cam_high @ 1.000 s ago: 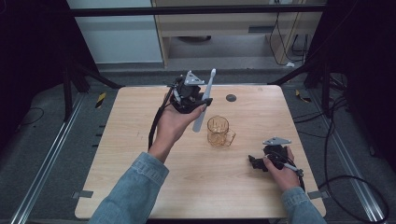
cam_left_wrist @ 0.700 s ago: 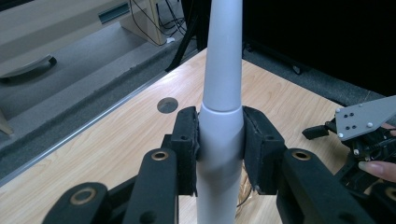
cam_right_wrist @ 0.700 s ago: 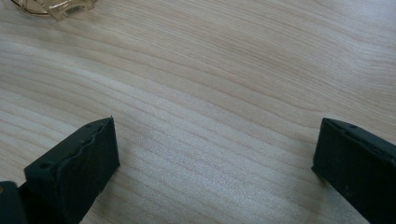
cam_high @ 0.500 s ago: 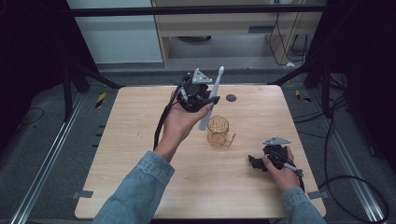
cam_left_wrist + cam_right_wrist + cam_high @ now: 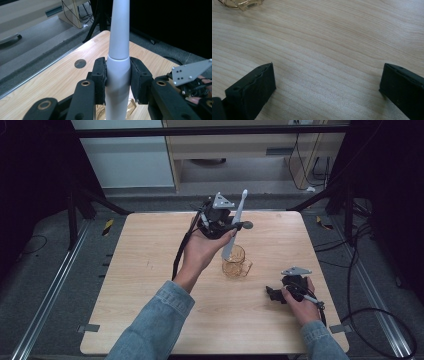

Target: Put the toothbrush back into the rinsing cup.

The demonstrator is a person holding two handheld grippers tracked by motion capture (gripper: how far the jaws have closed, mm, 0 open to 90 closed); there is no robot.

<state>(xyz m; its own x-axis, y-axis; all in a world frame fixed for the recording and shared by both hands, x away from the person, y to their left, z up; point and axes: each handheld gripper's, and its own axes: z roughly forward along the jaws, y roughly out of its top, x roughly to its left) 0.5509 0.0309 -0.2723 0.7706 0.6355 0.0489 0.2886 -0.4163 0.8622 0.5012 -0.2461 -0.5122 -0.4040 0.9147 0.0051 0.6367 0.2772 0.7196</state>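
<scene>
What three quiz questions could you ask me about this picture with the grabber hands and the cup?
1. True or false: the left gripper is shut on the white toothbrush.
2. Which is right about the right gripper? A: it holds the cup. B: its jaws stand open over bare wood. C: it grips a cable.
3. Fill in: the lower end of the toothbrush hangs just above the amber glass ____ on the table.

Key: 1 true. 2 B. 3 cup.
</scene>
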